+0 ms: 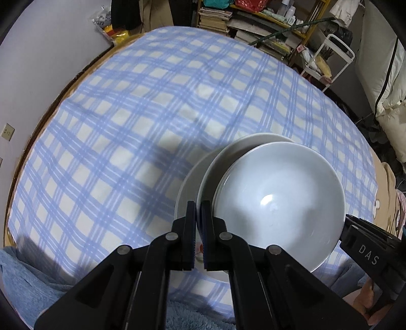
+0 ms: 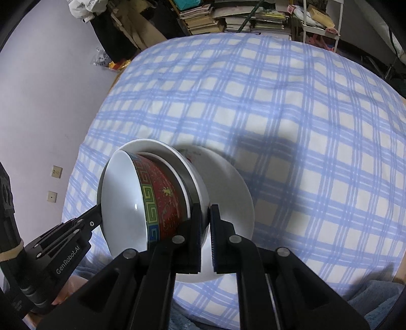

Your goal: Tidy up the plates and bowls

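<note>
Around you the blue plaid cloth (image 1: 152, 106) covers the whole work surface, with a blue fleecy blanket (image 1: 28, 286) bunched at its near edge, a bookshelf (image 1: 253, 22) crammed with books beyond the far edge, and a white wire cart (image 1: 330, 61) beside it; nothing else sits on the cloth near the dishes. You have one stack of crockery: a wide white plate (image 2: 228, 193) at the bottom, a white bowl (image 2: 200, 187) on it, and on top a red patterned bowl (image 2: 165, 203) with a white inside, while a thin rim between the two bowls hints at another dish that you cannot count for certain. The stack lies toward the near edge of the cloth, directly between your two tools. Your left gripper (image 1: 198, 210) has its jaws pinched almost together on the stack's rim on one side, and your right gripper (image 2: 205, 215) has its jaws narrowly parted astride the white bowl's rim on the opposite side, so each tool shows in the other's view, just past the top bowl.
</note>
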A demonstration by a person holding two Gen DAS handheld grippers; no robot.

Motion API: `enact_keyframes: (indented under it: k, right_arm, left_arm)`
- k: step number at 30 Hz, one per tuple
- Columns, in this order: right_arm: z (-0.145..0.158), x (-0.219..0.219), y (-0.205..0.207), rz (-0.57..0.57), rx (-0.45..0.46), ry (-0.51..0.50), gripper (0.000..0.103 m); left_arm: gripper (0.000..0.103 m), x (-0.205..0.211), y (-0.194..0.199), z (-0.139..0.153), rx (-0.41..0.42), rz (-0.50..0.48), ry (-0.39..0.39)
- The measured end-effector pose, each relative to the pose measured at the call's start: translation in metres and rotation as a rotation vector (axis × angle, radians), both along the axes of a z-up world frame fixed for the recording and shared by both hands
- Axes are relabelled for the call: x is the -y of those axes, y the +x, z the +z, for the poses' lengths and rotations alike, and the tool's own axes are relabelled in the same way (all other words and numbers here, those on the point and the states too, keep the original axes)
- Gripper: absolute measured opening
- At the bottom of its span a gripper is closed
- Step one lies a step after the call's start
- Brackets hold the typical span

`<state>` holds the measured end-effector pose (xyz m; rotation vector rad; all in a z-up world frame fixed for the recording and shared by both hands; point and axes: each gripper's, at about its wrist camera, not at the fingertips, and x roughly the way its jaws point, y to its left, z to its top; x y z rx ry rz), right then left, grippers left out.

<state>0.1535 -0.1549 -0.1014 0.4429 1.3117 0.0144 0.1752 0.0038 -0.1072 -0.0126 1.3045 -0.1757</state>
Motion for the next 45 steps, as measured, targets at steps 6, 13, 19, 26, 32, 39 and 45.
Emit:
enact_keyframes:
  k: [6, 13, 19, 26, 32, 39, 45]
  right_arm:
    - [-0.024, 0.000, -0.002, 0.014, -0.038, 0.009, 0.010]
    - [-0.025, 0.007, -0.005, 0.023, -0.036, 0.037, 0.010]
    - [-0.017, 0.014, -0.008, 0.042, 0.002, 0.059, 0.010]
    - [0.009, 0.017, -0.022, 0.051, 0.080, -0.025, 0.040]
    - [0.042, 0.025, -0.050, 0.036, 0.227, -0.040, 0.061]
    - [0.084, 0.025, -0.083, 0.047, 0.407, -0.104, 0.081]
    - [0.104, 0.014, -0.110, 0.049, 0.550, -0.189, 0.088]
  left_arm:
    - [0.003, 0.001, -0.002, -0.021, -0.033, -0.039, 0.019]
    - [0.004, -0.002, -0.001, -0.016, -0.025, -0.050, -0.025]
    - [0.012, 0.001, -0.006, 0.001, 0.061, -0.074, 0.015]
    - [0.018, -0.003, -0.018, 0.019, 0.122, -0.056, 0.055]
    - [0.037, -0.020, -0.045, 0.053, 0.229, -0.047, 0.083]
    - [0.064, -0.028, -0.084, 0.078, 0.351, -0.060, 0.131]
    - [0.077, -0.022, -0.112, 0.088, 0.441, -0.104, 0.189]
